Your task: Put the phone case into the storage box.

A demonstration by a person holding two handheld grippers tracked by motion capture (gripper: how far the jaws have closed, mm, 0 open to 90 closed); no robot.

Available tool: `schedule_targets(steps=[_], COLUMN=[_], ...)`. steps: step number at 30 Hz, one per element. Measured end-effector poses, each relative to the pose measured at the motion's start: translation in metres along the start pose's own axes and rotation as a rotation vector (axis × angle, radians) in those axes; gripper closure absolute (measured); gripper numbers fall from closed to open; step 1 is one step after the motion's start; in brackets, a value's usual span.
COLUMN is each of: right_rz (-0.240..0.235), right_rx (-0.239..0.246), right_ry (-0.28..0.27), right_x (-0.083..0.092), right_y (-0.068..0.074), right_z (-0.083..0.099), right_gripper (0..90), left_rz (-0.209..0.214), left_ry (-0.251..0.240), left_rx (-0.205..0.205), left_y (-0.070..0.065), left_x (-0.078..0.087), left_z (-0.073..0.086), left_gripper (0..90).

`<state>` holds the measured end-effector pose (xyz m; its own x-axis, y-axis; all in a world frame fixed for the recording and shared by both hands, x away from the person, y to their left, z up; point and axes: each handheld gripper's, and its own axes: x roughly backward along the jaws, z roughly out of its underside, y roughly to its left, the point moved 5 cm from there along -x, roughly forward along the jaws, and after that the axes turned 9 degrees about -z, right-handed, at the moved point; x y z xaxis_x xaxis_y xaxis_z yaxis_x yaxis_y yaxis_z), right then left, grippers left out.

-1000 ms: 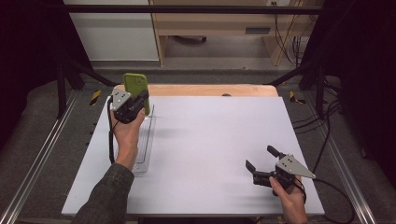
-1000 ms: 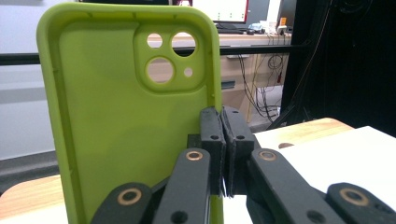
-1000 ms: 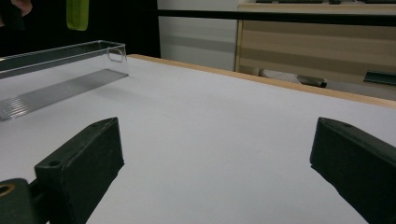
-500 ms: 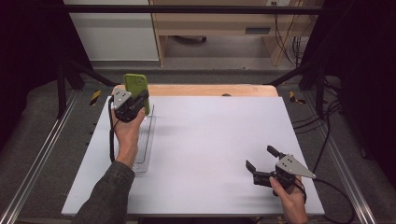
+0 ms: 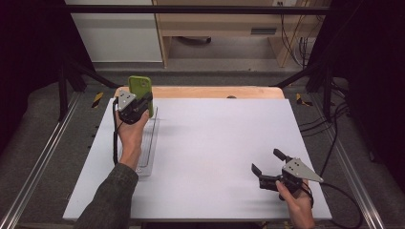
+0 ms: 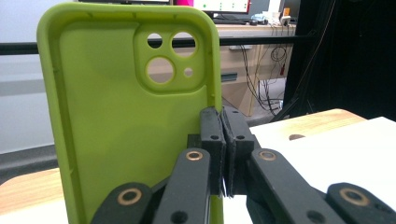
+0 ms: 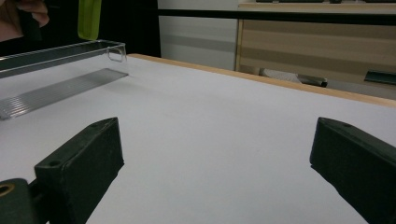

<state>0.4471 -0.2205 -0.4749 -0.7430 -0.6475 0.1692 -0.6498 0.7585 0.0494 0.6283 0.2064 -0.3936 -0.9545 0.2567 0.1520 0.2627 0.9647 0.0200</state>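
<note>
A lime green phone case (image 5: pixel 141 90) stands upright above the far end of a clear plastic tray (image 5: pixel 149 145) at the table's left. My left gripper (image 5: pixel 145 101) is shut on the case's right edge; in the left gripper view the case (image 6: pixel 126 112) shows its hollow inside and camera holes, with both jaws pinched on its rim. My right gripper (image 5: pixel 268 167) rests near the front right of the table, jaws wide open and nothing between them. In the right gripper view the tray (image 7: pixel 60 70) and the bottom of the case (image 7: pixel 88 18) lie far off at the upper left.
The white table top (image 5: pixel 219 138) has a wooden strip (image 5: pixel 215 92) along its far edge. Metal rails (image 5: pixel 38 162) run along both sides of the table. A wooden cabinet (image 5: pixel 229 28) and cables stand beyond the far edge.
</note>
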Motion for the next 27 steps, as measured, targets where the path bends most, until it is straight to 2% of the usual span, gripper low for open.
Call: schedule_targets(steps=[16, 25, 27], right_rz=[0.0, 0.001, 0.001], right_rx=[-0.003, -0.004, -0.004], right_ry=[0.001, 0.001, 0.001], right_x=[0.0, 0.0, 0.0], right_y=[0.0, 0.0, 0.0], right_z=[0.0, 0.0, 0.0], right_gripper=[2.6, 2.5, 2.5], left_rz=[-0.022, -0.025, -0.023], left_ry=[0.027, 0.036, 0.038], left_rx=[-0.003, 0.013, 0.028], left_y=[0.007, 0.01, 0.011], left_x=[-0.008, -0.01, -0.01], left_z=[0.009, 0.014, 0.015], left_gripper=[87.6, 87.6, 87.6])
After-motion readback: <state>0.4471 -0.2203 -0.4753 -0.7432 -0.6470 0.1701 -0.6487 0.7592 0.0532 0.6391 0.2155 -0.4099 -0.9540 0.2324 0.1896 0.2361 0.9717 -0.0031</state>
